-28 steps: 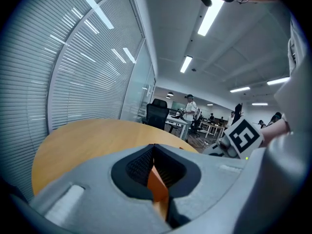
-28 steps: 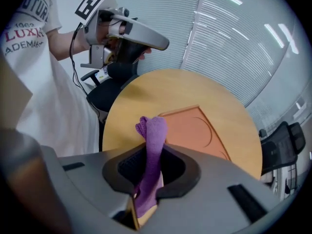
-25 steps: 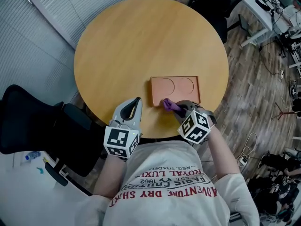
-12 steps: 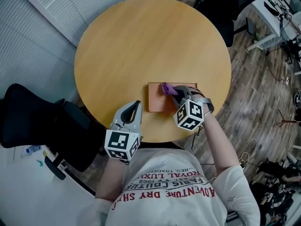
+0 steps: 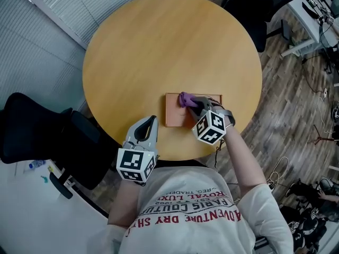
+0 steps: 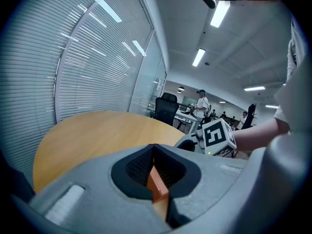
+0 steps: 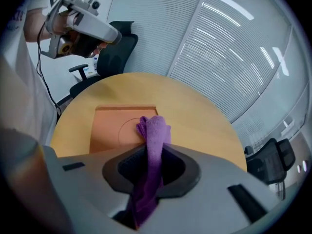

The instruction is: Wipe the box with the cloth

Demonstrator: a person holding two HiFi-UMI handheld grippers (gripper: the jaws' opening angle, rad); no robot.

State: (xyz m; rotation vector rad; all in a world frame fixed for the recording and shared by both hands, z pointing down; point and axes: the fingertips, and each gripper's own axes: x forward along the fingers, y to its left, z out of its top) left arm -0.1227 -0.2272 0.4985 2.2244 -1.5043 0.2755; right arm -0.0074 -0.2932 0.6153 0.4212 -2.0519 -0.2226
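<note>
A flat orange box (image 5: 175, 112) with two round outlines lies on the round wooden table (image 5: 148, 52), near its front edge. My right gripper (image 5: 193, 103) is shut on a purple cloth (image 5: 185, 99), which presses on the box's far edge. In the right gripper view the cloth (image 7: 155, 130) sticks out between the jaws (image 7: 151, 152) and rests on the box (image 7: 109, 128). My left gripper (image 5: 150, 121) hovers at the table's near edge, left of the box, jaws together with nothing held. In the left gripper view, its jaws (image 6: 155, 172) point across the table.
A black office chair (image 5: 37, 136) stands to the left of the table and another one (image 5: 254, 4) at the far right. Desks and cables (image 5: 318, 15) fill the right side of the room. Window blinds (image 5: 47, 25) run along the left.
My right gripper has slid the purple cloth from the box's near edge across to its far edge. The left gripper has stayed almost still.
</note>
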